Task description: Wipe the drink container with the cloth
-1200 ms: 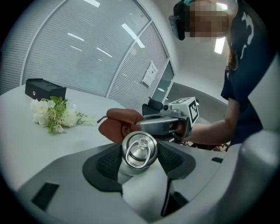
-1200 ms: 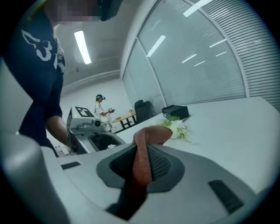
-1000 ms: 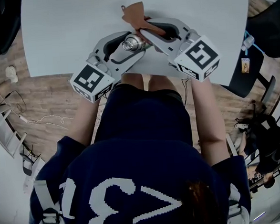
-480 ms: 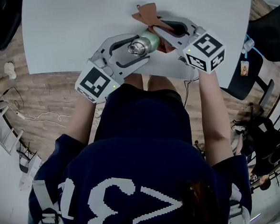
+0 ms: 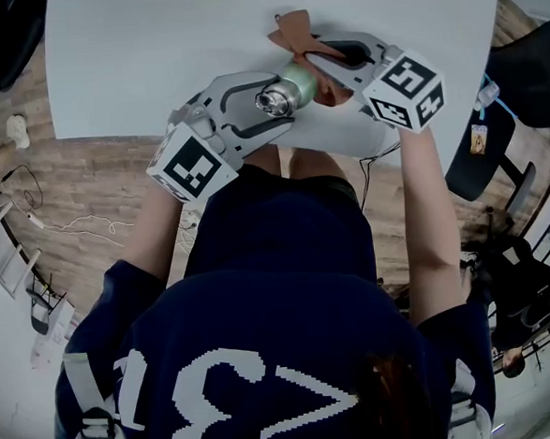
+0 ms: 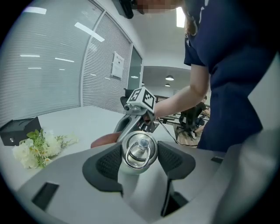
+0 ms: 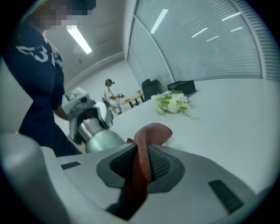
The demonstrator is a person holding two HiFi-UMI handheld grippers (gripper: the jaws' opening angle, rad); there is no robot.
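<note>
Here, the left gripper (image 6: 140,160) clamps the bottle's (image 5: 299,84) capped end, holding it level over the table's (image 5: 151,54) near edge to expose its side. The right gripper (image 7: 139,168) pinches the cloth (image 7: 151,133) against that side for rubbing.

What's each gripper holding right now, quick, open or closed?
Left gripper: closed on the drink container's top end.
Right gripper: closed on the cloth.
</note>
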